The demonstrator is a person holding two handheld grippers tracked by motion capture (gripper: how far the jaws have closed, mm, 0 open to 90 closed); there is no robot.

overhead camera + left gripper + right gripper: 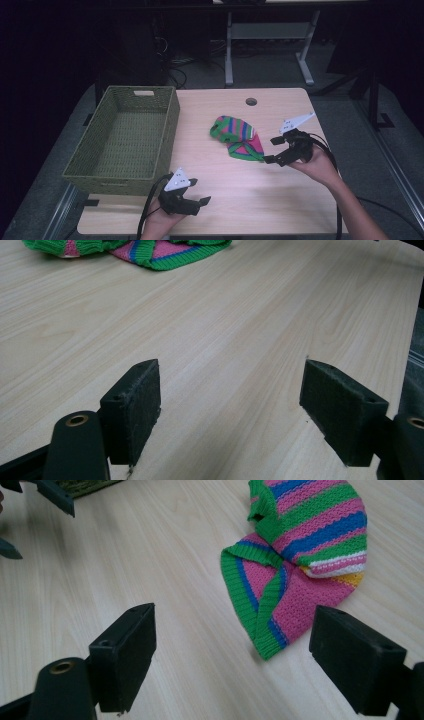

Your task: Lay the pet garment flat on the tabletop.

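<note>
1. High view: the striped knitted garment (237, 137) lies crumpled at the middle of the bench (280, 210), well apart from the green woven basket (125, 137) on the left, whose inside looks bare.
2. Judging by that, the work has hardly begun: the garment is not yet gripped, and grasping and moving it remain.
3. The right claw (274, 150) is released, jaws spread, just beside the garment's near edge.
4. The left claw (199, 192) is also released, near the bench's front edge, holding nothing.
5. The right gripper view shows the garment's green ribbed hem (262, 625) and its folds, detail the high view blurs; the left gripper view catches mostly bare bench.
</note>
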